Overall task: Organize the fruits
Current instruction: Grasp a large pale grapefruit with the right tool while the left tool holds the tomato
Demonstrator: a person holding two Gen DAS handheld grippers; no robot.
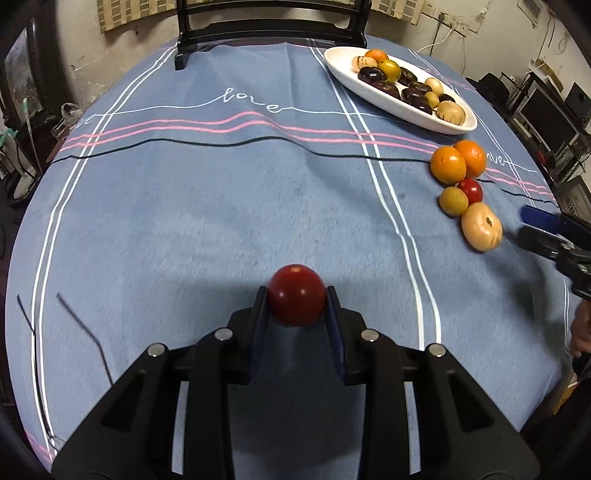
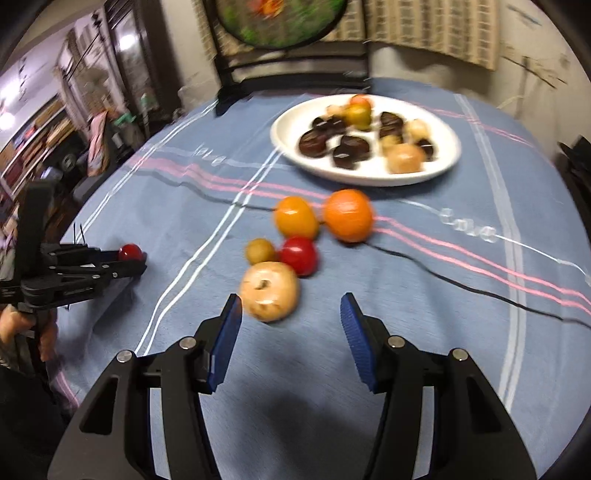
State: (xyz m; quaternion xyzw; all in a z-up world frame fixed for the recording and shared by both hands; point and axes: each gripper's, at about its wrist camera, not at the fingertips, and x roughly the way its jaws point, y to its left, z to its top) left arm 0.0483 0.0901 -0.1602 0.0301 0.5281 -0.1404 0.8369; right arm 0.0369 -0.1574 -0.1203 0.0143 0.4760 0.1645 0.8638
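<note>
My left gripper (image 1: 296,295) is shut on a dark red round fruit (image 1: 296,294), just above the blue tablecloth; the same gripper (image 2: 138,258) and red fruit (image 2: 130,252) show at the left of the right wrist view. My right gripper (image 2: 291,306) stands open, its blue pads (image 2: 229,325) just short of a beige ring-shaped piece (image 2: 269,290). Beyond that piece lie a small red fruit (image 2: 299,255), a small yellow-brown fruit (image 2: 259,251) and two oranges (image 2: 348,215). The right gripper (image 1: 532,225) appears at the right edge of the left wrist view, beside the beige piece (image 1: 481,226).
A white oval plate (image 1: 388,99) with several dark and pale pieces and a small orange stands at the far right of the table. A dark chair (image 1: 271,29) stands behind the far edge. The tablecloth (image 1: 221,206) covers the round table; a hand (image 2: 14,325) holds the left gripper.
</note>
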